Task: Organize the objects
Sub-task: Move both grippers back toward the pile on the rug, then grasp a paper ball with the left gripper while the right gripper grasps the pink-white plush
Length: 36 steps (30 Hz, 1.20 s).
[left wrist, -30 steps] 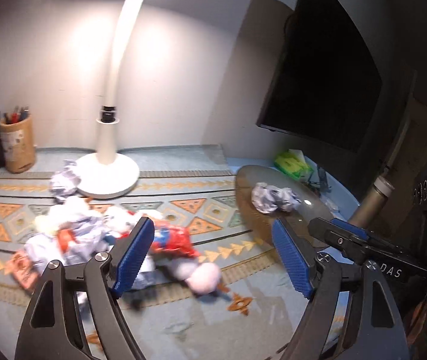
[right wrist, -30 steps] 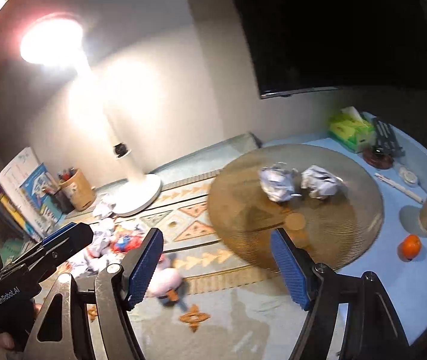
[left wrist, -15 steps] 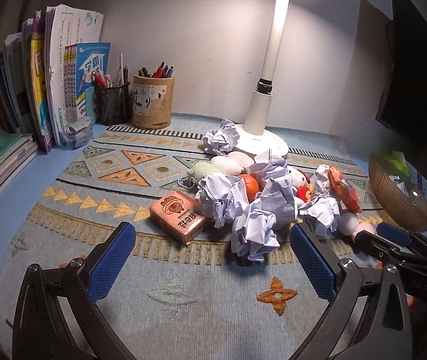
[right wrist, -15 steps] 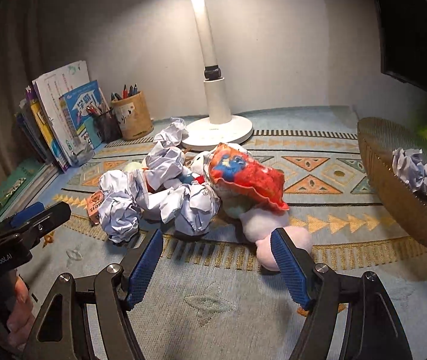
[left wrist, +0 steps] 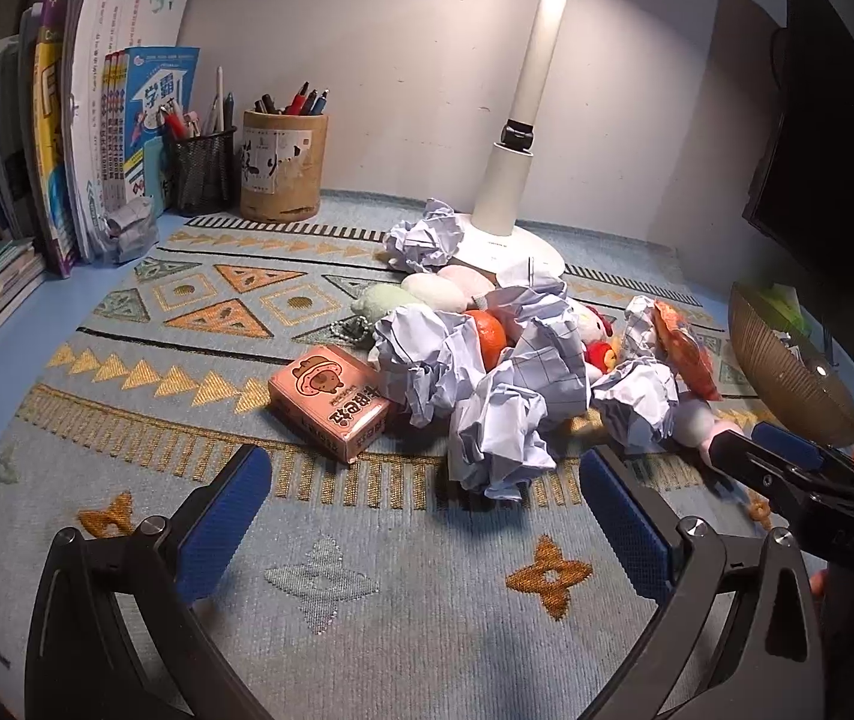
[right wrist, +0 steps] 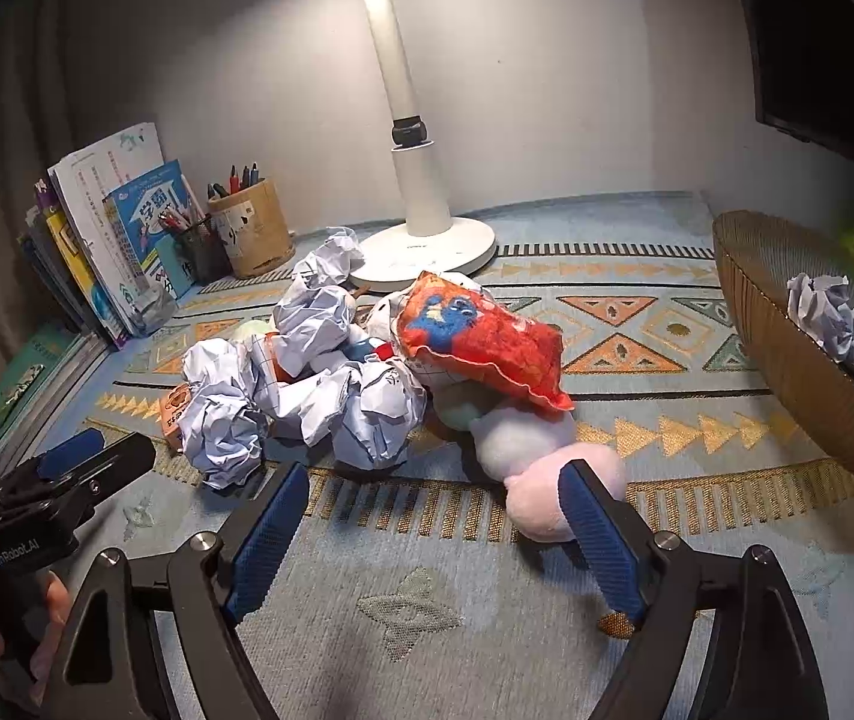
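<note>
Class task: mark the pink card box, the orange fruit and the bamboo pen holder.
pink card box (left wrist: pixel 330 399), left wrist view, top face.
orange fruit (left wrist: pixel 487 333), left wrist view, visible peel.
bamboo pen holder (left wrist: pixel 282 165), left wrist view, front wall.

Grey wall (left wrist: pixel 402 60), white lamp (left wrist: pixel 523 138), patterned mat (left wrist: pixel 318 540)

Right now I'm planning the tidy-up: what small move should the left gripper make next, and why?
Probably ease the left gripper forward around the nearest crumpled white paper ball and close. Its jaws stand wide and empty just short of that ball, which lies at the pile's front edge. Two similar balls already sit in the brown woven bowl.
</note>
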Tool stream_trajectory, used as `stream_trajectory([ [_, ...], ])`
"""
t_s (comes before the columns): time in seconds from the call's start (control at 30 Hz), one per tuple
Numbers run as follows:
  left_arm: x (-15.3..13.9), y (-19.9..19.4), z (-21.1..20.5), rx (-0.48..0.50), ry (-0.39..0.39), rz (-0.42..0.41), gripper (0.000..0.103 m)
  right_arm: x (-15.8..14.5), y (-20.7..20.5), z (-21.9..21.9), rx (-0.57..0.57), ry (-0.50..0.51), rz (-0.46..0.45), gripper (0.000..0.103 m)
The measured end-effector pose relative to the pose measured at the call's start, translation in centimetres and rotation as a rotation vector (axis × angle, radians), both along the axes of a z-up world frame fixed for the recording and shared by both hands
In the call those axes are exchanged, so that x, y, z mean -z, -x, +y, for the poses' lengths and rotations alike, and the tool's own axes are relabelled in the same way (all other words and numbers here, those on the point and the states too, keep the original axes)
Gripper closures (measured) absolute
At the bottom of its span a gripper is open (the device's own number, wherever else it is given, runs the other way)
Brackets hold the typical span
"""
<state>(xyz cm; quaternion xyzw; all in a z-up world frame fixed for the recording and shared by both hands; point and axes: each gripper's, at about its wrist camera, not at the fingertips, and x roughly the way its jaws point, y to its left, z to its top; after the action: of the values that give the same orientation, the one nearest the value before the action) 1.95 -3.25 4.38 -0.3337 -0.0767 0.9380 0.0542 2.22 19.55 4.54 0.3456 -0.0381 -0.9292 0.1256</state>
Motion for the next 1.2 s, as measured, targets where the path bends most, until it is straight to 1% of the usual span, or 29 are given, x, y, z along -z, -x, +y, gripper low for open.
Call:
stream_trajectory([
  [0.13, 0.1, 0.2, 1.0, 0.015, 0.048, -0.015, 0.001, -0.5, -0.7, 0.6, 0.024, 0.021, 0.040, 0.017],
  [0.17, 0.1, 0.2, 1.3, 0.023, 0.063, -0.017, 0.001, -0.6, -0.8, 0.8, 0.029, 0.025, 0.050, 0.013],
  [0.2, 0.1, 0.2, 1.5, 0.030, 0.073, -0.016, 0.001, -0.7, -0.8, 0.9, 0.031, 0.031, 0.053, 0.010],
  [0.3, 0.1, 0.0, 1.7, 0.027, 0.091, -0.007, 0.001, -0.6, -0.4, 1.2, 0.030, 0.049, 0.031, 0.010],
  [0.47, 0.1, 0.2, 1.2, 0.028, 0.060, -0.017, 0.001, -0.6, -0.5, 1.6, 0.028, 0.070, 0.030, 0.010],
  [0.6, 0.2, 0.2, 0.6, 0.032, 0.027, -0.024, 0.001, -0.7, -0.8, 1.5, 0.006, 0.078, 0.044, 0.010],
  [0.77, 0.4, 0.6, 0.6, 0.029, 0.017, -0.049, 0.001, -0.6, -0.7, 2.0, 0.004, 0.111, 0.030, 0.010],
  [0.83, 0.4, 0.6, 0.6, 0.031, 0.012, -0.051, 0.001, -0.6, -0.8, 2.7, 0.036, 0.127, 0.036, 0.010],
  [0.93, 0.4, 0.5, 0.6, 0.041, 0.005, -0.046, 0.001, -1.1, -1.7, 4.2, 0.174, 0.130, 0.095, 0.009],
  [0.97, 0.4, 0.5, 0.7, 0.042, 0.005, -0.046, 0.001, -1.1, -1.6, 4.7, 0.183, 0.145, 0.095, 0.006],
  [1.03, 0.4, 0.6, 0.8, 0.040, 0.012, -0.051, 0.001, -0.8, -1.1, 5.0, 0.165, 0.167, 0.064, 0.006],
  [1.1, 0.2, 0.7, 1.3, 0.043, 0.029, -0.051, 0.001, -0.5, -0.3, 4.9, 0.158, 0.154, 0.015, 0.006],
  [1.13, 0.2, 0.9, 1.6, 0.047, 0.038, -0.054, 0.001, -0.4, 0.1, 4.9, 0.167, 0.137, -0.008, 0.006],
  [1.2, 0.1, 1.4, 2.2, 0.067, 0.034, -0.067, 0.001, -0.5, 0.6, 4.8, 0.207, 0.057, -0.024, 0.006],
])
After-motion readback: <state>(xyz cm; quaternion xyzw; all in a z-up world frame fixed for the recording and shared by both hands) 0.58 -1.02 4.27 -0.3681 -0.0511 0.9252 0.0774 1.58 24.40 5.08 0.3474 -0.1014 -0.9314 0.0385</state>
